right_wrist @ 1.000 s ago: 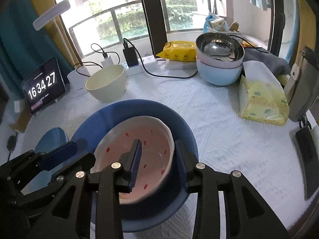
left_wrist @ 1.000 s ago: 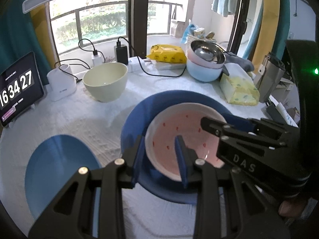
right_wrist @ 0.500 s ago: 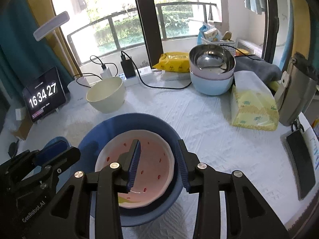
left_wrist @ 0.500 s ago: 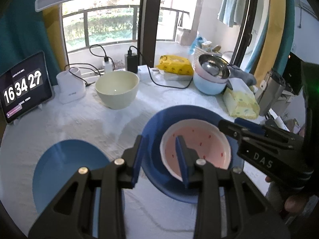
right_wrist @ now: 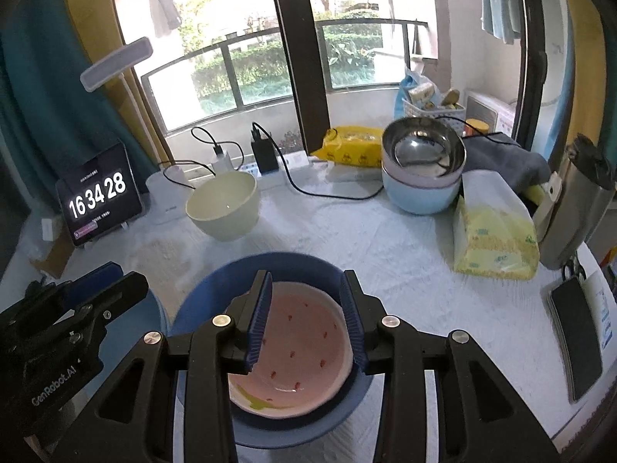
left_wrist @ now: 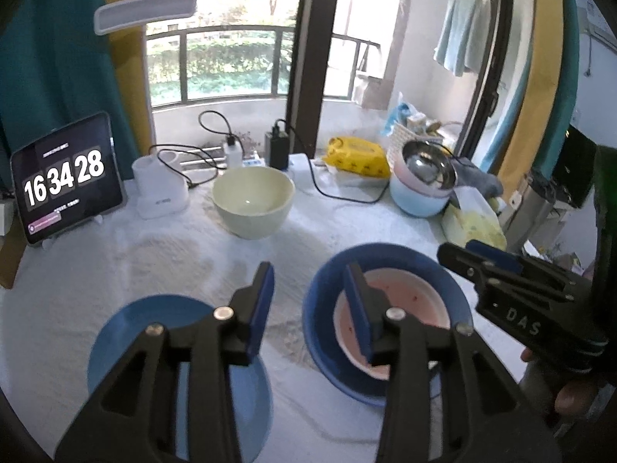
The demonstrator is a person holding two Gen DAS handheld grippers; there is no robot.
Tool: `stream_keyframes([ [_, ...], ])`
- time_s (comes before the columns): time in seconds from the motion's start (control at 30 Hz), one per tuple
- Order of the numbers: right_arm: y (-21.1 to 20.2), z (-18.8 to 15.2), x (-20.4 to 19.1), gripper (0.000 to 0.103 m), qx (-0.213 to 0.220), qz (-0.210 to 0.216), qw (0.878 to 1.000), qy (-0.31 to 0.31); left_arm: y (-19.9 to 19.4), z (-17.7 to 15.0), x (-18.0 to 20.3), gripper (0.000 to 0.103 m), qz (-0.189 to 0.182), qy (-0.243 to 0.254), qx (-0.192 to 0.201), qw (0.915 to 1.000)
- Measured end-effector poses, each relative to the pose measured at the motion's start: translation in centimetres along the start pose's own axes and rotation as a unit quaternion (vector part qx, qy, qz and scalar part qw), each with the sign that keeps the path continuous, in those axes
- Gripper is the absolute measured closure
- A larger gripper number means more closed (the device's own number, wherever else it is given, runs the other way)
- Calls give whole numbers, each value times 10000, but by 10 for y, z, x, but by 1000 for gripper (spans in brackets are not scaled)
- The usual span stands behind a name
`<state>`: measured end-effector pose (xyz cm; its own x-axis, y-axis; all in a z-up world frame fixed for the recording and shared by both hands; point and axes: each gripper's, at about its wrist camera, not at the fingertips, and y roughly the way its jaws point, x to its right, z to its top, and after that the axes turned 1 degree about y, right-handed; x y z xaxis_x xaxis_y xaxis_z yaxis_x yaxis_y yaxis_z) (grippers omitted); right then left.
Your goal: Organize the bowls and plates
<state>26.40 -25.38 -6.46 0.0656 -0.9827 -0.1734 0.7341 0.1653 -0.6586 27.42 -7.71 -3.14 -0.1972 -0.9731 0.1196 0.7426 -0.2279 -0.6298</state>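
On the white-clothed table [right_wrist: 385, 254] we see the pink bowl [right_wrist: 304, 351] nested in the blue bowl [right_wrist: 293, 266]. Our left gripper [left_wrist: 308, 301] is opening, empty; our right gripper [right_wrist: 306, 316] hovers part-open, gripping nothing.

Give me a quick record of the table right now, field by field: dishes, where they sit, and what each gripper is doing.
pink dish: nested in the dark blue bowl
blue plate: flat on the tablecloth, beside the dark blue bowl
cream bowl: alone, upright, near the clock tablet
bowl stack: steel bowl on top, light blue at bottom
left gripper: jaws opening, nothing held
right gripper: open above the pink dish, nothing held
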Motion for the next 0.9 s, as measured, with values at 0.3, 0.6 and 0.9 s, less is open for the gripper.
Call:
stream_keyframes([
  [0.3, 0, 17, -14, 64, 99, 78, 9998, -146, -6, 14, -22, 58, 125, -228, 169, 9995],
  [0.6, 12, 31, -22, 64, 80, 190, 9996, -204, -7, 30, -42, 58, 177, -409, 278, 9986],
  [0.9, 29, 51, -41, 64, 135, 150, 9978, -635, 8, 39, -59, 58, 302, -509, 214, 9980],
])
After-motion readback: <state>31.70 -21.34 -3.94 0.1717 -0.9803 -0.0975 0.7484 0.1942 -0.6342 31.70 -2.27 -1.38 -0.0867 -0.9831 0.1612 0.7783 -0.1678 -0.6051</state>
